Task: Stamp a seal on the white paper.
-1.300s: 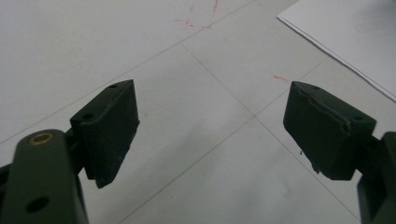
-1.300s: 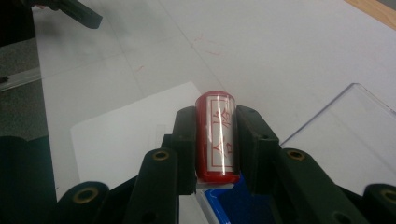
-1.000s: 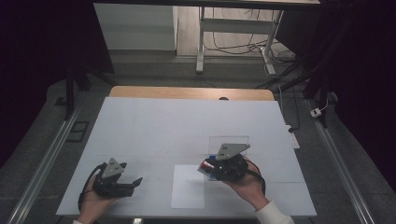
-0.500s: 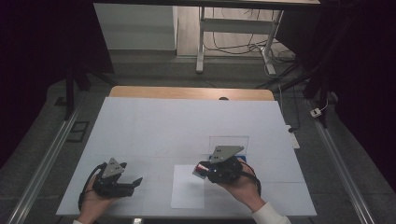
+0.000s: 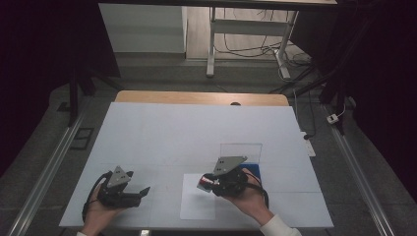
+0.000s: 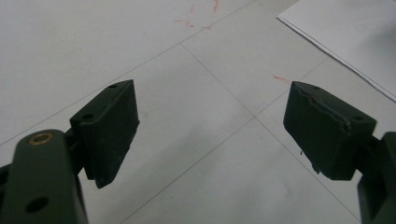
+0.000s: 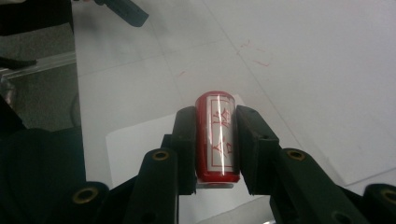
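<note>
One item held: a red cylinder (image 7: 218, 137) with red characters on a pale label, clamped between the jaws of the right gripper (image 7: 215, 135).
Position: over the near edge of the surface (image 5: 162, 132), right of the middle, above a white sheet (image 5: 196, 206) lying there.
Long axis: runs along the jaws, the far end pointing toward the surface's left side.
Bearing to sheet: just below and left of the cylinder's tip, apart from it as far as I can tell.
Left gripper (image 5: 140, 192): jaws wide apart, nothing between them, resting by the near left corner.
Nearer hand: the right hand; the left gripper stands well apart from the sheet.
Behind: a clear box with a blue base (image 5: 242, 152), just beyond the right gripper.
</note>
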Demonstrator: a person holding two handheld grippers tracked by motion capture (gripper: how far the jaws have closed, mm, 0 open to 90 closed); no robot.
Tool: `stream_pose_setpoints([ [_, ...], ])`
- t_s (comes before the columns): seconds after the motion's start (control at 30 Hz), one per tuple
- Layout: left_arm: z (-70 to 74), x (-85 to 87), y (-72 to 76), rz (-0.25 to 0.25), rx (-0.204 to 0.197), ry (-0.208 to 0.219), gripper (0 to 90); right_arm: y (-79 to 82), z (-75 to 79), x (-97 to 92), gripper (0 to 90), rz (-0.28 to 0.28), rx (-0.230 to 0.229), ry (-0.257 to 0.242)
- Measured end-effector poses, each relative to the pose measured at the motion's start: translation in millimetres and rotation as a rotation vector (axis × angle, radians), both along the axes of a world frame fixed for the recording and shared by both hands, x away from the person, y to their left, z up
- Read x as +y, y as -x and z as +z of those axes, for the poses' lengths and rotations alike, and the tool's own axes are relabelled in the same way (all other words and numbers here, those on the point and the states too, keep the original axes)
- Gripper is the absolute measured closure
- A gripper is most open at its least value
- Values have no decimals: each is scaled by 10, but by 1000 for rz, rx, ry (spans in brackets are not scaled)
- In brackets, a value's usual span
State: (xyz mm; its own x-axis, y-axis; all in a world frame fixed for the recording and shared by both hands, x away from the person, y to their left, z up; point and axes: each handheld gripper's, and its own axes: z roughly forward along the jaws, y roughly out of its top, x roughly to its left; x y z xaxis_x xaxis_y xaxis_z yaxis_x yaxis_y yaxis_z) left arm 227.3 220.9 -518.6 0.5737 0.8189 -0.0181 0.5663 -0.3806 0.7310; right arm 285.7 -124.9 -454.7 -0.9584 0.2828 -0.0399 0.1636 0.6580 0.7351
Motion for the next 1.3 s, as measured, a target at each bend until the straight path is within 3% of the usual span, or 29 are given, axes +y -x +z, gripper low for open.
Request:
stream_pose_setpoints([
  [0.37, 1, -1, -1, -2, 1, 2, 182, 11, -113, 148, 695, 29, 13, 49],
  [0.93, -1, -1, -2, -1, 3, -1, 183, -24, -283, 267, 695, 23, 9, 124],
  [1.3, 2, 1, -1, -3, 3, -1, 183, -45, -337, 309, 695, 19, 2, 143],
])
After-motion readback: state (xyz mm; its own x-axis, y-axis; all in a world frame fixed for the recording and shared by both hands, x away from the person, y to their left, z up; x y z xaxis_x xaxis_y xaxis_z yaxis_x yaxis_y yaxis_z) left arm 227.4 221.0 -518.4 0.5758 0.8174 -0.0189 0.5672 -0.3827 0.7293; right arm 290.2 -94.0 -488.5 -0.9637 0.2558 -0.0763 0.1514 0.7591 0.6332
